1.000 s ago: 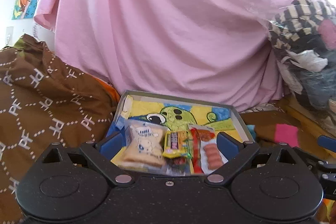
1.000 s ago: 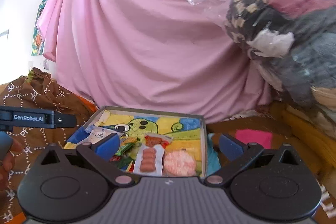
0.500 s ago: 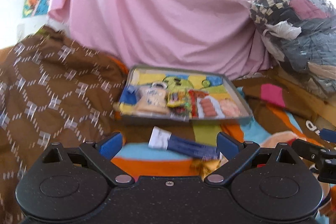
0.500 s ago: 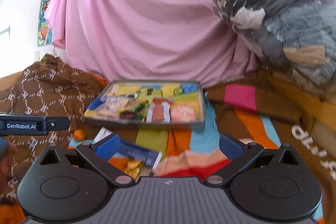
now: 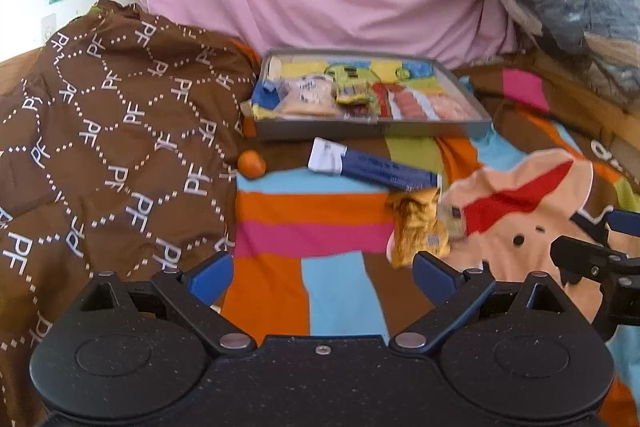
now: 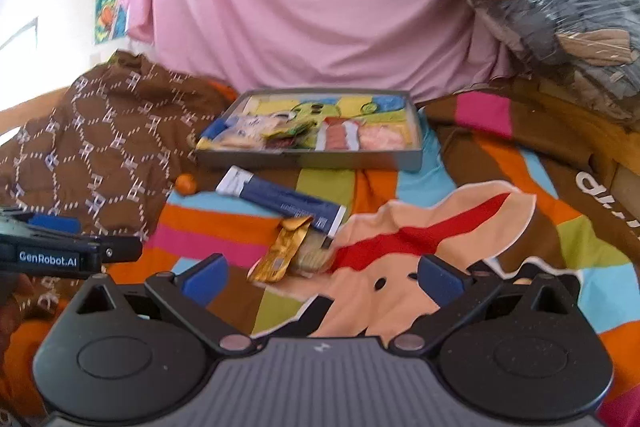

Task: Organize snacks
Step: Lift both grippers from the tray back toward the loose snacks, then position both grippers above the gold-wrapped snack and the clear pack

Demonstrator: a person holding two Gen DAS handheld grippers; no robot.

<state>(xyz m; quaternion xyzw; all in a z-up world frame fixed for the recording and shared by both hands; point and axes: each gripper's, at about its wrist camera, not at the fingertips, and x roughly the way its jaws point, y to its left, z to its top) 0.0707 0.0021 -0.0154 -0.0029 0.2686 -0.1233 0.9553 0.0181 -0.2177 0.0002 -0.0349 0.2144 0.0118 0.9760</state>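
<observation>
Gold packet (image 6: 280, 255) lies touching blue packet (image 6: 284, 203), near the snack-filled tray (image 6: 312, 159).

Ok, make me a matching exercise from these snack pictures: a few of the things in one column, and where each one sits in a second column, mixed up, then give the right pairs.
Things:
1. blue packet
2. gold wrapper
3. orange ball
4. sausage pack

Places:
A. inside the grey tray
B. at the edge of the brown quilt
C. just in front of the tray, lying slantwise
D. nearest the left gripper, on the striped blanket

Pairs: 1-C, 2-D, 3-B, 4-A
</observation>
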